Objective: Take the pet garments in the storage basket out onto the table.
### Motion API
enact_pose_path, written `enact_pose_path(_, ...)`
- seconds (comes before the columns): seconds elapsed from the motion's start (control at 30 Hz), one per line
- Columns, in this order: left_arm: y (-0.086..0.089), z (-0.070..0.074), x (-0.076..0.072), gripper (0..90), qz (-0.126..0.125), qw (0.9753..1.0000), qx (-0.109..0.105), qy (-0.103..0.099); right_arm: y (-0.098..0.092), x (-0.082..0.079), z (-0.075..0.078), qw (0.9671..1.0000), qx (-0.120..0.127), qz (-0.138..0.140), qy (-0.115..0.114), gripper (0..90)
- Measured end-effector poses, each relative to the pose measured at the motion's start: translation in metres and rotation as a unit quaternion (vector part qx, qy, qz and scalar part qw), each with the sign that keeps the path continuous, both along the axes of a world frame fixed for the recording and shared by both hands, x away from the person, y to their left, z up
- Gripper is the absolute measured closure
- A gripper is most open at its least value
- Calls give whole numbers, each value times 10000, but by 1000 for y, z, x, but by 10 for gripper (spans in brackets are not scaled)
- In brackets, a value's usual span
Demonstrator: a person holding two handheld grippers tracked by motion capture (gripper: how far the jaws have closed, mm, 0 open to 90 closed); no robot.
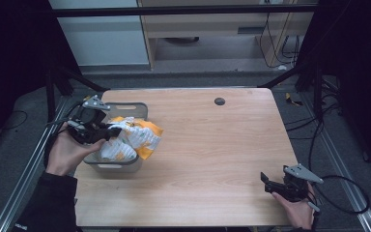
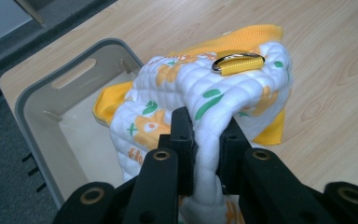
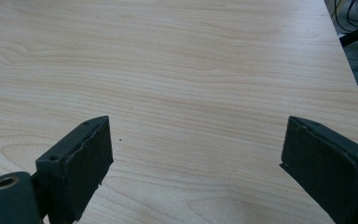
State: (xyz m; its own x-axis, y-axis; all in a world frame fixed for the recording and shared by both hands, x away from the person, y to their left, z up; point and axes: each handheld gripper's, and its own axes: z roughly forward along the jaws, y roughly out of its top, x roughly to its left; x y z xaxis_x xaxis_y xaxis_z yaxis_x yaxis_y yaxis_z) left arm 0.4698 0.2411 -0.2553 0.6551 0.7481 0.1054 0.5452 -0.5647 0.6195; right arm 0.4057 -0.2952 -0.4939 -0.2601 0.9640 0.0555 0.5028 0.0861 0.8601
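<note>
1. Wooden counter (image 1: 212, 159) carries a grey bin (image 1: 134, 109) at centre left of the frame.
2. Left claw (image 2: 204, 140) pinches the white-and-orange quilted cloth (image 2: 200, 88), draped over the bin's rim.
3. Right claw (image 3: 196, 154) gapes wide, holding nothing, at lower right.

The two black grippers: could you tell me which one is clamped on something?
The left gripper, its jaws pinching a fold of the white quilted cloth over the grey plastic bin; the right gripper is open above bare table.
</note>
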Motion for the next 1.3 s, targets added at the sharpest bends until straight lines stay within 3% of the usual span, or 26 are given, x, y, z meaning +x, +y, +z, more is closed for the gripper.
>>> enact_pose_path(0.47,-35,-9,0,796,-385,9992,101,91,-1,0,0,10000,-20,4,-26,88)
enact_pose_path(0.73,-62,-10,-3,796,-674,9976,128,78,-1,0,0,10000,-17,7,-40,88)
enact_pose_path(1.3,-96,-19,-3,796,-1066,9942,70,148,-3,-1,1,9999,-43,-14,-119,82)
